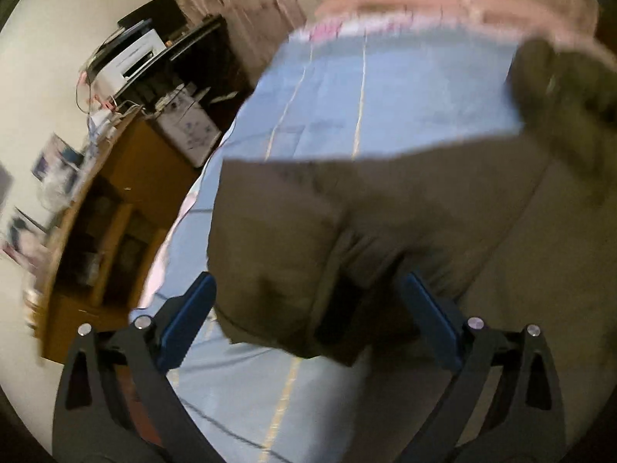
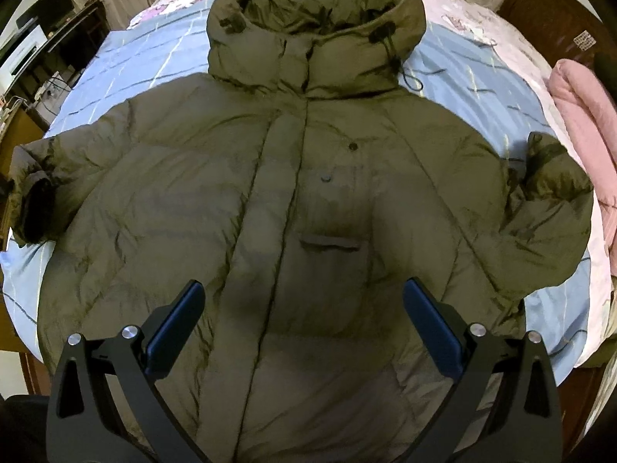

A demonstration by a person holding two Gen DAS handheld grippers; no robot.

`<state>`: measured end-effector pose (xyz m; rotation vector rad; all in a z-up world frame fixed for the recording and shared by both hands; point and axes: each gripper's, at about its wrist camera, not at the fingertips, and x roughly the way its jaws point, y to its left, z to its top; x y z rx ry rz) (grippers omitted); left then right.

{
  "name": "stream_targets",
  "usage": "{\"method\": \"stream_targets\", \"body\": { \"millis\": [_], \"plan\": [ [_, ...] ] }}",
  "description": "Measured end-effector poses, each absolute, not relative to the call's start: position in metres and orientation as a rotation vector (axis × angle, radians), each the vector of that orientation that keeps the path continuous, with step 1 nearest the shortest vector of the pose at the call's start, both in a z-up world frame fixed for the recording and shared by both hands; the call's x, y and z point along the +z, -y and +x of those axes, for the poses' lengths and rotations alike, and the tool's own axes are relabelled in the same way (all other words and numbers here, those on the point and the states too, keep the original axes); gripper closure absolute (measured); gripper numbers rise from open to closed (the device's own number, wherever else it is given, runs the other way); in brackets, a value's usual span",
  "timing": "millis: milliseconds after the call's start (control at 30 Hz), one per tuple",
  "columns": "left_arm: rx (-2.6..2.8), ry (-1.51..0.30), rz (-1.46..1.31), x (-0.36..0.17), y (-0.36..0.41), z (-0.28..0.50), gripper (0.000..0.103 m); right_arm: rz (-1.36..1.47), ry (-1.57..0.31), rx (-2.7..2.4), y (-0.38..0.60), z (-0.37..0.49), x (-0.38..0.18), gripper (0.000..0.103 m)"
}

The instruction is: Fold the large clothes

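Blue bedsheet, olive jacket spread flat

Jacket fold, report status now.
Both grippers open, left gripper at a sleeve, right gripper over the hem. Olive jacket spread flat on bed. Nothing obstructing.

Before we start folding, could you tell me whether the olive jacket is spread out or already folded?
Spread flat: the jacket lies front-up on the bed, both sleeves out, hood extended.
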<state>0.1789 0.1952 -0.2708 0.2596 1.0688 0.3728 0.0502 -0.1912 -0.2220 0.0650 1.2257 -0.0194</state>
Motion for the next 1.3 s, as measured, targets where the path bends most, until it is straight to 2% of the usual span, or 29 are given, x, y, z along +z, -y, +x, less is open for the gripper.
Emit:
{"method": "stream_targets", "body": {
  "millis": [67,133,167,200,300,367,567,667,800,1033,1067,1133,1200,1300],
  "plan": [
    [0.41,-1.111,0.334,-0.288,-0.195,0.182,0.012,0.063,-1.224,-0.02,0.191,0.05,-0.222,0.001],
    [0.435,-1.168,0.347,-0.302,-0.201,0.186,0.029,0.064,-1.224,-0.019,0.192,0.05,-0.223,0.001],
    [0.424,-1.211,0.273,-0.308,-0.212,0.19,0.065,0.065,-1.225,-0.019,0.192,0.05,-0.223,0.001],
    [0.425,-1.241,0.186,-0.309,-0.226,0.187,0.092,0.065,-1.225,-0.018,0.191,0.05,-0.223,0.001],
    [0.402,-1.21,-0.071,-0.297,-0.255,0.18,0.096,0.062,-1.227,-0.015,0.191,0.049,-0.223,0.001],
    [0.347,-1.11,-0.158,-0.273,-0.258,0.177,0.096,0.061,-1.225,-0.015,0.191,0.048,-0.222,0.001],
    [-0.095,-0.989,-0.386,-0.231,-0.199,0.172,0.097,0.098,-1.186,0.012,0.19,0.046,-0.214,0.001],
    [-0.286,-1.001,-0.351,-0.223,-0.141,0.173,0.097,0.283,-1.145,0.151,0.199,0.046,-0.205,0.001],
    [-0.474,-1.082,-0.345,-0.233,-0.082,0.174,0.096,0.783,-1.157,0.394,0.228,0.055,-0.225,0.001],
    [-0.58,-1.112,-0.276,-0.245,-0.038,0.151,0.096,0.85,-1.038,0.607,0.214,0.059,-0.234,0.002],
    [-0.586,-1.11,-0.271,-0.244,-0.037,0.151,0.096,0.882,-1.034,0.624,0.212,0.059,-0.235,0.005],
    [-0.595,-1.108,-0.278,-0.244,-0.042,0.152,0.096,0.921,-1.042,0.635,0.211,0.061,-0.24,0.021],
    [-0.597,-1.11,-0.277,-0.245,-0.041,0.15,0.096,1.009,-1.055,0.696,0.21,0.063,-0.248,0.057],
    [-0.587,-1.113,-0.264,-0.249,-0.045,0.141,0.095,1.067,-1.059,0.732,0.209,0.063,-0.25,0.083]
  ]
}}
